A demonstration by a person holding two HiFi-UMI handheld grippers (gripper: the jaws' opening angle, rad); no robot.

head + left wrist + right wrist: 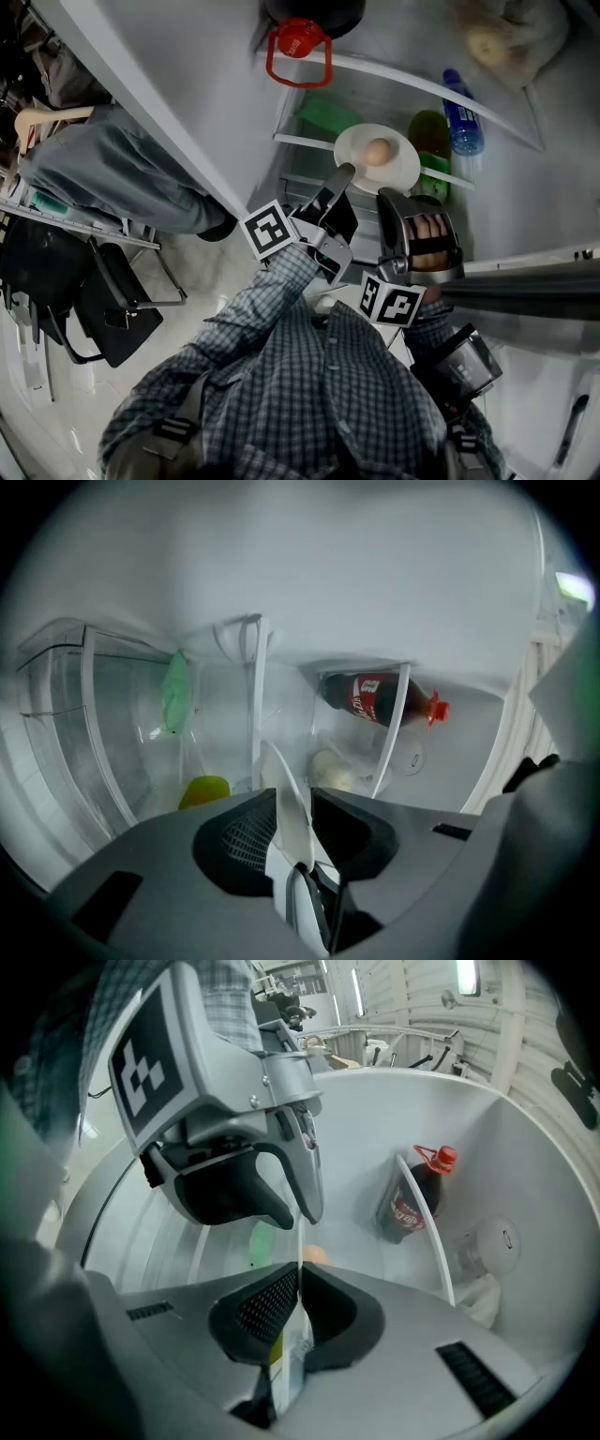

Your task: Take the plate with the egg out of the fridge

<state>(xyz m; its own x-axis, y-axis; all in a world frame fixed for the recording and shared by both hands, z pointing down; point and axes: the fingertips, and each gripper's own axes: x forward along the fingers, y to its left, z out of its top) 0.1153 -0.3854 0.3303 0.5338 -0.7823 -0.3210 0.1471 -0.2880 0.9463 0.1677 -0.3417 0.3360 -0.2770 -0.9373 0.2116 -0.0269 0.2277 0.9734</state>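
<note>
The plate (pixel 398 174) (pixel 281 782) is sitting inside the open fridge (pixel 534 192) and is carrying the egg (pixel 378 152) near its middle. The left gripper (pixel 344 172) (pixel 292 803) is reaching to the plate's near left rim, its jaws pinching that thin white edge between the dark pads. The right gripper (pixel 395 195) (pixel 298 1283) is meeting the plate's near right rim, and its jaws are pressing together on the edge, which is showing end-on as a pale line. A green bottle (pixel 429 137) is standing just beside the plate on its right, with a blue bottle (pixel 461 113) lying past that. A cola bottle (pixel 412 1196) (pixel 377 697) is resting behind a white rail, well beyond the plate.
</note>
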